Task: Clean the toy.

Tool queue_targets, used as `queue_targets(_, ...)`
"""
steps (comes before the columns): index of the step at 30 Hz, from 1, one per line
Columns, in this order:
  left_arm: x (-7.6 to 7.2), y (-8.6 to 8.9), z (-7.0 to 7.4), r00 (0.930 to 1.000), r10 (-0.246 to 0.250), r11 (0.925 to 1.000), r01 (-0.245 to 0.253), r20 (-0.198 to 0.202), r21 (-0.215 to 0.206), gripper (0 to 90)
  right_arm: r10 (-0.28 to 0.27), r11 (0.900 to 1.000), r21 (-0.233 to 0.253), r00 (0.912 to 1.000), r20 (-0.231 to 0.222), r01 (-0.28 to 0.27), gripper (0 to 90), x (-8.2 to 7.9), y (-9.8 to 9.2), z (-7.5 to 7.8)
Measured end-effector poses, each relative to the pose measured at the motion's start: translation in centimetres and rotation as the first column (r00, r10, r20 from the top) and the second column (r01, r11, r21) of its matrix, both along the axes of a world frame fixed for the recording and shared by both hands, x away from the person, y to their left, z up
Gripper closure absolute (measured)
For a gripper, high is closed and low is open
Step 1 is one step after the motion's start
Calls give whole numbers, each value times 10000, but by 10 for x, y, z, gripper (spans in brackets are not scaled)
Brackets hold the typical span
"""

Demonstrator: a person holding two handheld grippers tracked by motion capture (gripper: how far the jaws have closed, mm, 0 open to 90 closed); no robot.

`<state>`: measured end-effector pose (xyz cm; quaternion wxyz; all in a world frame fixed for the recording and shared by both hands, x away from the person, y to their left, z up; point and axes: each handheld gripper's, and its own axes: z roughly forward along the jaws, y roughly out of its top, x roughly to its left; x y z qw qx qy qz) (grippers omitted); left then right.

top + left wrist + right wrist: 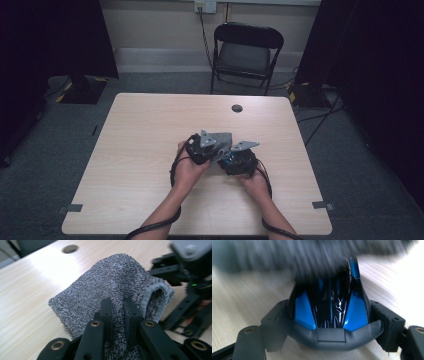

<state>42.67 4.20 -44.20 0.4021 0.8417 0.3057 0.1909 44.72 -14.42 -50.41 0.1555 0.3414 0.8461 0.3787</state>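
Pale wooden desk (150, 130), frame centre: left tongs (117, 312) pinch a grey cloth (110, 287) while right tongs (329, 315) clamp a blue-black toy car (329, 305), apparently for wiping.

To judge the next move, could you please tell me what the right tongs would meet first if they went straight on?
Probably the grey cloth held by the left tongs; it blurs just beyond the blue-and-black object the right tongs grip. Depth is unclear.

A black folding chair (247, 52) stands beyond the wooden table (150, 130), under a wall socket (205, 6).
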Motion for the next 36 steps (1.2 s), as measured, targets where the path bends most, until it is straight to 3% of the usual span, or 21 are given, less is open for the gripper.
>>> queue_targets(6,-3,-23,-15,9964,-655,9960,686,-546,569,801,3,10000,0,10000,1,-3,241,0,0,0)
queue_targets(9,0,-23,-18,9954,-588,9977,613,-762,301,801,3,10000,1,10000,0,-3,241,0,0,0)
queue_targets(12,0,-22,-17,9952,-632,9972,659,-746,349,800,0,10000,-3,10000,3,0,241,0,0,0)
queue_targets(27,14,-16,-18,9976,-114,9991,141,-679,404,796,8,10000,-14,10000,0,-8,241,0,0,0)
queue_targets(29,17,-14,-18,9965,-54,9994,82,-838,327,796,6,10000,-13,10000,-2,-6,241,0,0,0)
queue_targets(36,27,-8,-15,9962,263,9990,-231,-832,391,797,9,10000,-11,10000,-12,-9,241,0,0,0)
